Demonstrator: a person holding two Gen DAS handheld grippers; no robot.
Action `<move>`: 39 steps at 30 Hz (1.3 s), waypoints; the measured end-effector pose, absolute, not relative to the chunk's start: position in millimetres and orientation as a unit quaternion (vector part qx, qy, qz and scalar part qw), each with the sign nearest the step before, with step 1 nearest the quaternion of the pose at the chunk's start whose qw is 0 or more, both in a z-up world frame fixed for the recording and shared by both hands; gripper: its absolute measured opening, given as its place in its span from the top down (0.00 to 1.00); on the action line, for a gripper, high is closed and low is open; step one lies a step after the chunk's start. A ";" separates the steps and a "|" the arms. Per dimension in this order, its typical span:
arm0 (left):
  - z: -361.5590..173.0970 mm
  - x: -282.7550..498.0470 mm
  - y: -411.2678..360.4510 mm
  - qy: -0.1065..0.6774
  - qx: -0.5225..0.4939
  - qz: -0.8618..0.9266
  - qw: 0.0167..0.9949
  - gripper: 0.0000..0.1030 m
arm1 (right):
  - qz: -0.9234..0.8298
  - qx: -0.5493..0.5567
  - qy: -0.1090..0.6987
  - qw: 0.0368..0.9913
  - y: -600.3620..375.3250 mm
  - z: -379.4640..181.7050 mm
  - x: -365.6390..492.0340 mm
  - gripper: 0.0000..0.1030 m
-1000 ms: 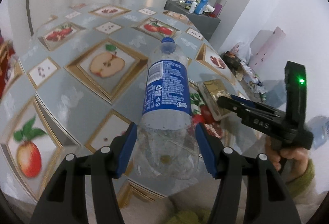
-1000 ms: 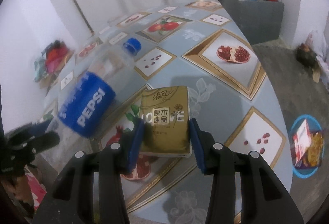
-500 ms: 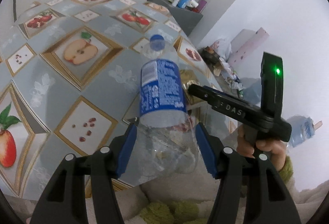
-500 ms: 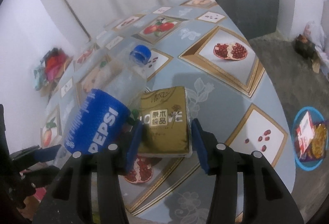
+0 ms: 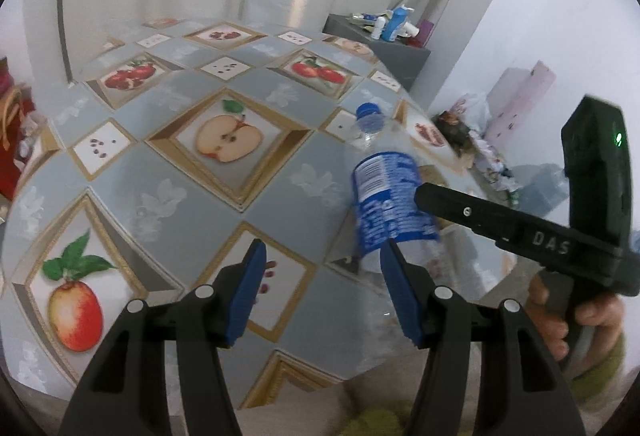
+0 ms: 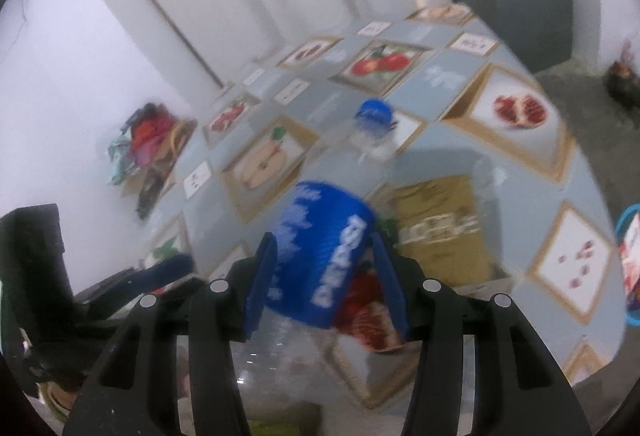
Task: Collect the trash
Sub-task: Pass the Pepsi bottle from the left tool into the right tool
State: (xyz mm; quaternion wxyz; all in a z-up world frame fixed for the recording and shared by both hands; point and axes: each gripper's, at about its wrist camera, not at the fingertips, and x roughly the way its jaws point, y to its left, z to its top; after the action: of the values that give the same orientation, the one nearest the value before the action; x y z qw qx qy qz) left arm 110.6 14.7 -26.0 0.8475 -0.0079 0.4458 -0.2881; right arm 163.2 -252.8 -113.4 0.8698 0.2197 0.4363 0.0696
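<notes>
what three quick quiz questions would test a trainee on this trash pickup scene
1. True or false: the left tongs grip the Pepsi bottle.
2. Which has the bottle between its fingers? A the left tongs, B the right tongs, C neither.
3. Fill in: the gold tissue pack lies on the ___.
Key: 1 false; 2 B; 3 table.
</notes>
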 end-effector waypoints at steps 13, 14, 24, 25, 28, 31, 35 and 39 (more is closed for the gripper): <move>-39.0 121.6 36.7 0.432 0.004 -0.240 0.869 0.54 | 0.076 0.243 0.454 0.854 -236.6 -113.0 174.4 0.52; -39.2 123.9 41.1 0.429 0.008 -0.228 0.874 0.55 | 0.076 0.244 0.455 0.853 -236.1 -113.0 175.3 0.52; -43.8 131.5 58.3 0.432 -0.005 -0.218 0.875 0.55 | 0.079 0.255 0.473 0.840 -221.0 -118.3 185.3 0.51; -44.1 130.9 57.8 0.432 -0.005 -0.220 0.874 0.54 | 0.079 0.255 0.474 0.839 -219.9 -118.5 186.6 0.49; -45.6 129.8 56.9 0.433 -0.006 -0.223 0.873 0.55 | 0.078 0.257 0.474 0.838 -215.9 -118.8 190.2 0.49; -46.9 129.2 57.5 0.434 -0.009 -0.225 0.872 0.54 | 0.078 0.266 0.475 0.835 -213.4 -120.3 193.8 0.48; -48.2 128.2 57.6 0.435 -0.011 -0.228 0.871 0.54 | 0.079 0.269 0.477 0.833 -207.7 -121.3 199.5 0.47; -49.6 129.1 59.3 0.435 -0.016 -0.227 0.871 0.56 | 0.079 0.274 0.481 0.829 -202.4 -122.8 205.4 0.47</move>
State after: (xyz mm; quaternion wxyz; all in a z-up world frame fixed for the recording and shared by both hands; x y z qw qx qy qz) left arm 129.1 59.3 -49.6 0.8713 -0.0163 0.4347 -0.2273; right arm 205.4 -202.4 -122.8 0.8293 0.2736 0.4808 0.0794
